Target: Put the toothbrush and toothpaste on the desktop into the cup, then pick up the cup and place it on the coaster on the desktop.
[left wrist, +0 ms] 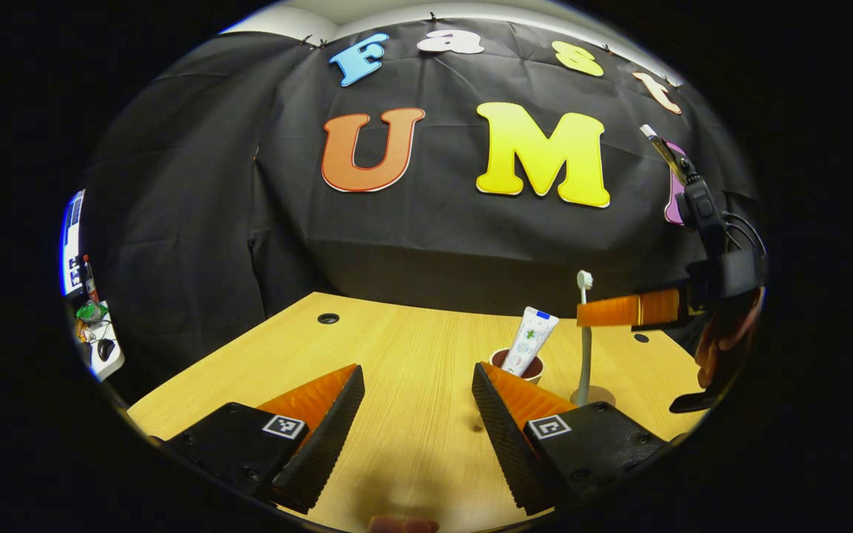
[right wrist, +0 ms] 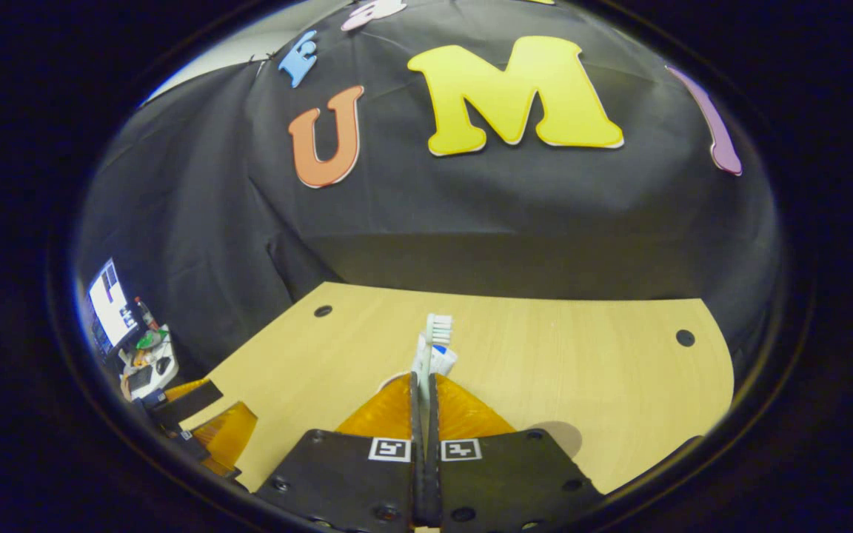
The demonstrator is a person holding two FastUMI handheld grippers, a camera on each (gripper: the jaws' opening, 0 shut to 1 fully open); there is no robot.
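The right gripper is pinching the long, thin toothbrush with the pale handle and white bristles. Both its fingers are pressing flat on the handle, with almost no gap between them. In the left gripper view, the toothbrush is standing straight up with its bristles on top. Its bottom end is hanging just right of the small round cup with the dark inside, over a flat round coaster that is lying on the light wooden desktop near its far right edge.

The white toothpaste tube with the green mark is already sitting in the cup, leaning a little to the right.

The left gripper is waiting low over the near edge of the desktop. Its fingers are wide apart and are holding nothing.

To do this step well, I think the brush should be moving sideways until it is right above the cup's mouth, staying upright. It should be going down on the empty side, so it is not bumping the tube or tipping the cup. The fingers should be letting go only when the handle is well inside.
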